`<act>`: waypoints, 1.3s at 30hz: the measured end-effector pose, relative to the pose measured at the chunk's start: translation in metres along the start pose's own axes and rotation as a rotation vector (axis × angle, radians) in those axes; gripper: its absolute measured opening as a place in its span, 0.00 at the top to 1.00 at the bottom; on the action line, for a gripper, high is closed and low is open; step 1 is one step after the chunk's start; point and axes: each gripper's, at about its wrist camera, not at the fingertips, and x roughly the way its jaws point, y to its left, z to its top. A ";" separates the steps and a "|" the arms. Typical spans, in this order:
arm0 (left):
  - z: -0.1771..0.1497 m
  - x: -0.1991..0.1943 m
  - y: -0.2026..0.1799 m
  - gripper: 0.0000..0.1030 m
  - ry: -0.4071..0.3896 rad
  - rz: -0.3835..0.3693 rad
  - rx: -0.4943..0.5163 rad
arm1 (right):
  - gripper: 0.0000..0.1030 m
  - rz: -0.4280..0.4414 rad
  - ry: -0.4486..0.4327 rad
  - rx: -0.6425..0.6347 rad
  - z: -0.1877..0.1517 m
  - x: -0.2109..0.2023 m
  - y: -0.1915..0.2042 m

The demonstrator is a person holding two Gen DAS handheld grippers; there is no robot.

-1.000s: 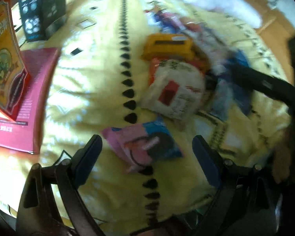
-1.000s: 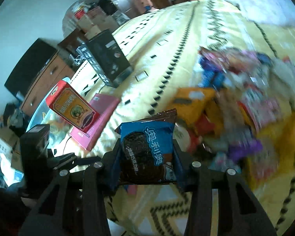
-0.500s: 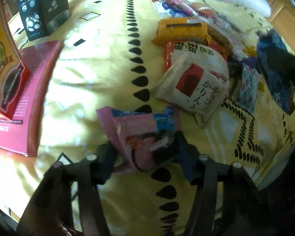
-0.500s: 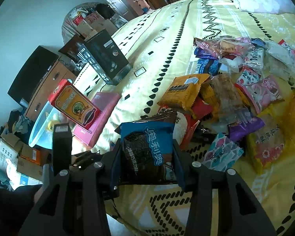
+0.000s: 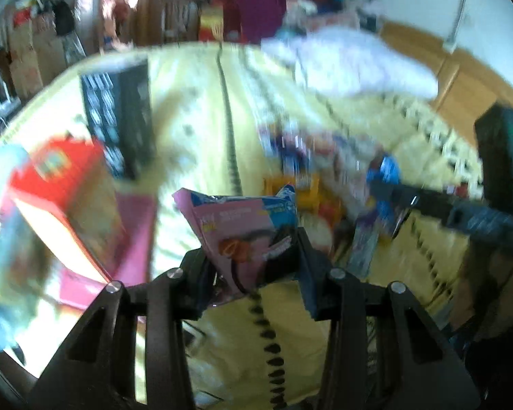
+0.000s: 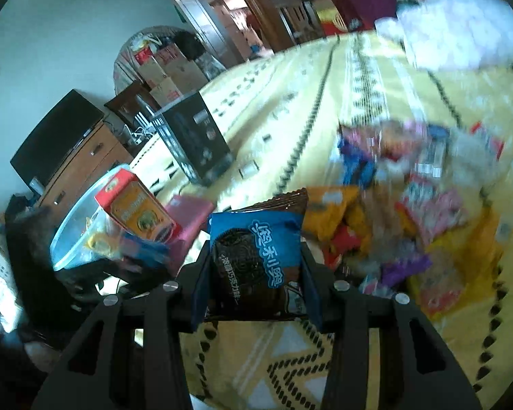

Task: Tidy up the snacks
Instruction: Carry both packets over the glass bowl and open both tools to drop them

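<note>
Left gripper (image 5: 253, 256): raised above the bed, jaws clamped on a pink packet (image 5: 246, 229).
Right gripper (image 6: 256, 273): held level, jaws clamped on a blue packet (image 6: 256, 256), gripped at both side edges.
</note>
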 end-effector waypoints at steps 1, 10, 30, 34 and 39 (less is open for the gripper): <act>0.010 -0.005 0.002 0.59 -0.026 0.005 -0.005 | 0.52 -0.002 -0.011 -0.008 0.006 -0.002 0.004; 0.049 -0.098 0.098 0.59 -0.235 0.192 -0.129 | 0.52 0.080 -0.099 -0.162 0.079 0.004 0.097; 0.041 -0.153 0.341 0.58 -0.243 0.530 -0.500 | 0.52 0.431 0.144 -0.434 0.120 0.153 0.403; 0.030 -0.154 0.354 0.58 -0.210 0.535 -0.537 | 0.52 0.440 0.177 -0.446 0.110 0.169 0.420; 0.024 -0.151 0.360 0.58 -0.187 0.531 -0.533 | 0.52 0.444 0.188 -0.456 0.106 0.178 0.429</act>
